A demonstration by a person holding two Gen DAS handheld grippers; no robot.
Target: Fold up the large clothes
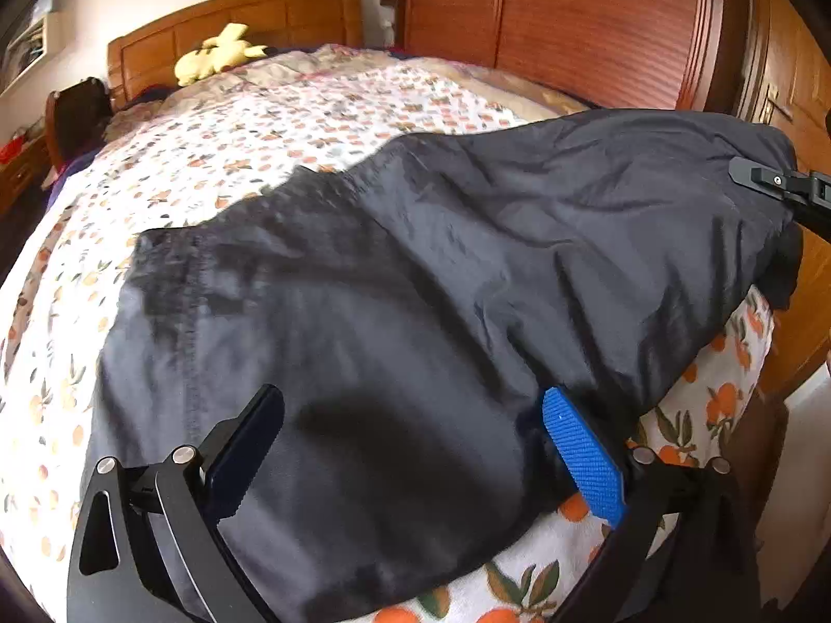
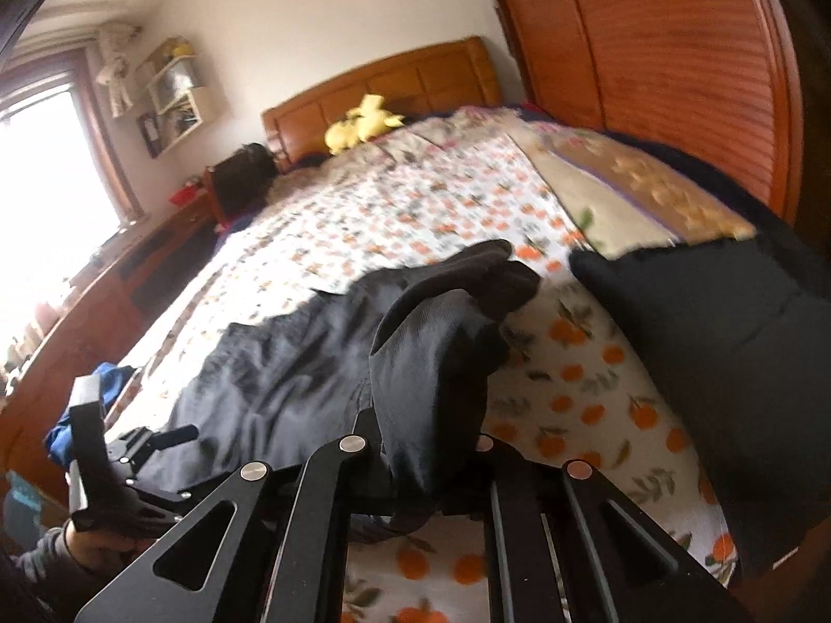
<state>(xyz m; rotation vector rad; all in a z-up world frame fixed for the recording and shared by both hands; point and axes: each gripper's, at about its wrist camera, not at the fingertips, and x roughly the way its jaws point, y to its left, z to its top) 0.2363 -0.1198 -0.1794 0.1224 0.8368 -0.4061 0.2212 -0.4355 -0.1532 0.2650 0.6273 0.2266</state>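
A large dark navy garment (image 1: 415, 270) lies crumpled across the orange-print bed sheet (image 1: 208, 166). My left gripper (image 1: 413, 400) hangs over its near end, open. The dark finger (image 1: 249, 441) and the blue pad (image 1: 581, 457) stand wide apart, with cloth lying between them. My right gripper (image 1: 768, 179) is shut on the garment's far right end, which it holds raised. In the right wrist view the garment (image 2: 431, 379) bunches over my right gripper (image 2: 431, 446) and hides its fingertips. The left gripper (image 2: 161, 438), held in a hand (image 2: 78, 545), sits at the lower left.
A yellow plush toy (image 1: 218, 54) lies by the wooden headboard (image 1: 249, 15). A tall wooden wardrobe (image 1: 597, 21) runs along the bed's right side. More dark cloth (image 2: 727, 363) hangs close to the lens. Blue fabric (image 2: 78, 425) and a low wooden desk (image 2: 119, 280) sit beside the bed.
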